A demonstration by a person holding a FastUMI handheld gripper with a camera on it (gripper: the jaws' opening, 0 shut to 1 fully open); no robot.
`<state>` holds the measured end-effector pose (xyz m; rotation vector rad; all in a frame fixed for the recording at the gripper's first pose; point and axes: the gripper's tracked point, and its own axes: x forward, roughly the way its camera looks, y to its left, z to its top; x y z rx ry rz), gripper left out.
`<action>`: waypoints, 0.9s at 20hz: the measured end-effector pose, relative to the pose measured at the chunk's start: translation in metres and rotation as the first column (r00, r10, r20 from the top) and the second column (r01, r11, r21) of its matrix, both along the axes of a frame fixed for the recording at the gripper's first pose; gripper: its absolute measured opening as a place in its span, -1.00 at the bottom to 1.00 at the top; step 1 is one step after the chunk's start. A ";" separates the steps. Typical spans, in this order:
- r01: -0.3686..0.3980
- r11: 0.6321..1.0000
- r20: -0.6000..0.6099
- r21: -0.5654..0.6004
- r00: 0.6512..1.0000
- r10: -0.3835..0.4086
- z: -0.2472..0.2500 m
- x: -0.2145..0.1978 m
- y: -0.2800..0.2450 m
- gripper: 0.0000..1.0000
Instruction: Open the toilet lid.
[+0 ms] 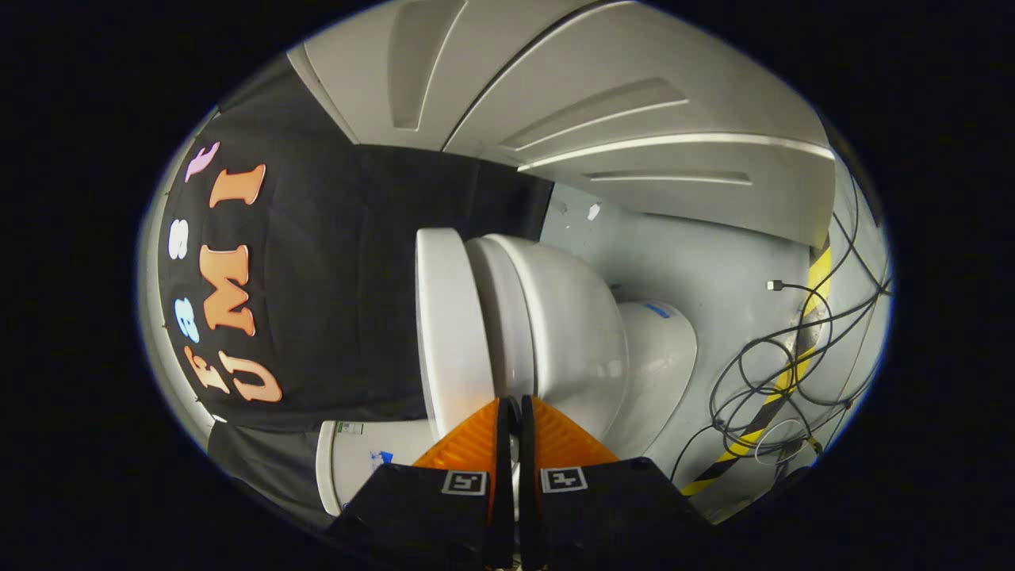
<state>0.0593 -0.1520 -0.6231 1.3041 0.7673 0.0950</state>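
The view is rolled on its side, so the white toilet lies sideways ahead of me. Its lid [448, 317] is down on the seat [498, 317], with the bowl [575, 333] and pedestal [658, 349] beyond. My gripper [512, 403] is shut, its fingers pressed almost together with nothing visible between them. The fingertips sit right at the front rim, at the seam where lid meets seat. Whether they touch the rim I cannot tell.
The toilet tank [357, 468] shows beside the fingers, against the black cloth wall [349, 277]. Loose black cables [781, 373] and a yellow-black tape strip [765, 420] lie on the grey floor [698, 262] past the pedestal. White panelled doors [634, 119] stand beyond.
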 end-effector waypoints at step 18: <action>0.027 0.946 0.158 -0.322 0.987 0.025 0.145 0.015 0.036 -0.84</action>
